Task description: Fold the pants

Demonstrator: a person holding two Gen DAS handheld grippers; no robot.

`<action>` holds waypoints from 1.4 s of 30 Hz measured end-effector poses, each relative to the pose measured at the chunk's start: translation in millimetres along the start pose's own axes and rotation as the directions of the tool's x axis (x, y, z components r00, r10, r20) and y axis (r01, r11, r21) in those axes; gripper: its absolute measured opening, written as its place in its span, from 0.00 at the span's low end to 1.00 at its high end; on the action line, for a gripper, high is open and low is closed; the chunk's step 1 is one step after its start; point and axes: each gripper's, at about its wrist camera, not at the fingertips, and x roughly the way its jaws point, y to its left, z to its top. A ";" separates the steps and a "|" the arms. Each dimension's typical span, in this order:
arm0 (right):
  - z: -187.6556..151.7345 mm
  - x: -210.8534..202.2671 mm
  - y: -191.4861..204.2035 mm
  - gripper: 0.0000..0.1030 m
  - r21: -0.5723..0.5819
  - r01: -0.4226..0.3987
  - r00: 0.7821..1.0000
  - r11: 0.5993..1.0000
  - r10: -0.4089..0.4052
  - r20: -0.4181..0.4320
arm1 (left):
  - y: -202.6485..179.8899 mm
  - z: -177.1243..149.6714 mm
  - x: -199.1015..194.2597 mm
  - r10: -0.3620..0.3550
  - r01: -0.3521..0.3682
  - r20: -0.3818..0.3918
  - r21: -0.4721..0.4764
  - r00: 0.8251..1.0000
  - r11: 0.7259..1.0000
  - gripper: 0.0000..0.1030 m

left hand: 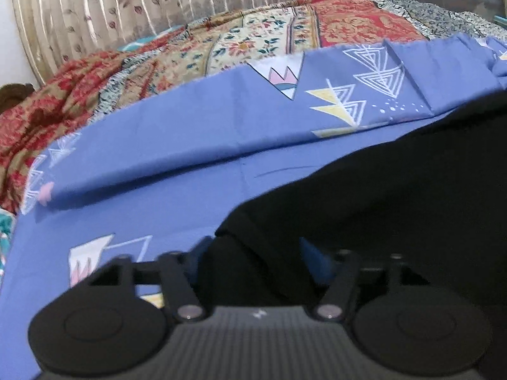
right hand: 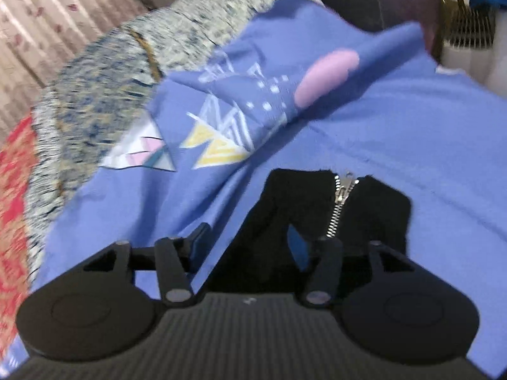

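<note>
Black pants point(left hand: 380, 190) lie on a blue patterned bedsheet point(left hand: 158, 145). In the left wrist view the cloth fills the right and lower middle, and its edge runs between the fingers of my left gripper point(left hand: 253, 253), which looks shut on it. In the right wrist view the waist end of the pants point(right hand: 285, 209), with an open silver zipper point(right hand: 340, 199), is lifted above the sheet point(right hand: 412, 145). My right gripper point(right hand: 250, 247) is shut on that cloth. The fingertips of both grippers are hidden by black fabric.
A red and cream patchwork quilt point(left hand: 253, 38) covers the far side of the bed, below striped floral curtains point(left hand: 126, 0). A grey speckled quilt panel point(right hand: 104, 101) lies to the left in the right wrist view. The sheet has raised folds point(right hand: 285, 95).
</note>
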 end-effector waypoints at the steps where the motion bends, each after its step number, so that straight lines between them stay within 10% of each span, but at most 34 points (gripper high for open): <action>1: -0.1 8.0 -0.9 0.55 0.018 0.008 1.000 1.000 -0.008 -0.003 | -2.7 0.9 -0.6 0.000 0.000 0.005 0.010 1.000 1.000 0.37; 3: -1.8 20.9 -0.7 0.41 0.014 0.008 1.000 1.000 -0.008 -0.010 | -12.4 3.6 -2.5 0.017 -0.017 0.009 0.051 1.000 0.999 0.19; 4: -4.0 22.8 2.5 0.08 -0.019 0.026 1.000 0.999 -0.026 -0.003 | -17.8 4.5 -4.3 0.028 -0.029 0.011 0.068 1.000 0.997 0.16; 5: -4.6 23.6 4.6 0.05 -0.062 0.030 1.000 0.998 -0.030 -0.003 | -22.4 5.8 -6.9 0.048 -0.049 0.019 0.079 0.999 0.996 0.14; 16: 14.2 -106.0 -66.9 0.04 0.060 -0.206 0.977 0.977 0.201 0.074 | -19.6 12.5 -108.9 0.111 -0.102 0.205 -0.051 0.972 0.993 0.14; 25: -21.6 -234.1 -187.0 0.04 0.112 -0.344 0.935 0.932 0.330 0.129 | -23.8 -52.5 -242.2 0.131 -0.095 0.303 -0.132 0.944 0.987 0.14; 33: -111.7 -258.1 -304.4 0.07 0.176 -0.210 0.978 0.962 0.202 0.060 | -70.1 -147.7 -303.7 0.061 -0.045 0.214 -0.076 0.975 0.996 0.19; 37: -146.6 -237.5 -345.1 0.31 0.292 -0.017 1.000 0.956 0.022 -0.011 | -96.8 -190.9 -308.7 -0.032 0.031 0.090 0.009 0.995 0.999 0.22; 42: -150.3 -261.4 -340.9 0.37 0.323 -0.081 0.996 0.943 0.062 0.070 | -62.2 -202.1 -344.6 -0.098 0.114 0.135 -0.121 0.986 0.986 0.45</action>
